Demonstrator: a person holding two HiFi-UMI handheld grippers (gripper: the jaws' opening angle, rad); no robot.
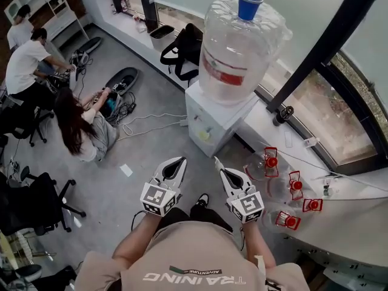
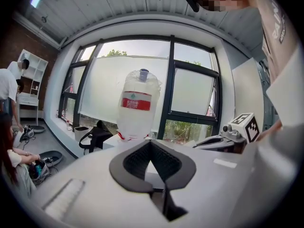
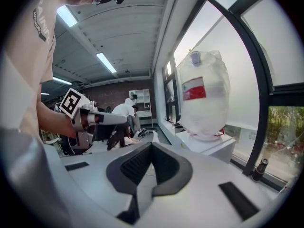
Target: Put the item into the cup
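Both grippers are held in front of the person's chest, above the floor. My left gripper [image 1: 181, 160] [image 2: 151, 145] is shut with nothing in it. My right gripper [image 1: 216, 160] [image 3: 151, 146] is shut and empty too. They point towards a white water dispenser [image 1: 213, 117] carrying a big clear bottle [image 1: 239, 47] [image 2: 137, 103] [image 3: 203, 94]. A blue cup [image 1: 249, 5] stands on top of the bottle. On the white sill [image 1: 339, 217] to the right lie several small red-and-white items [image 1: 296, 185] beside what looks like a clear glass [image 1: 257, 166]. Neither gripper touches any of them.
A black window post [image 1: 321, 47] rises behind the sill. A black bag [image 1: 185, 47] and a bin [image 1: 161, 36] stand by the far wall. People sit on the floor at the left [image 1: 82, 126], with cables [image 1: 148, 121] and office chairs [image 1: 36, 205] around them.
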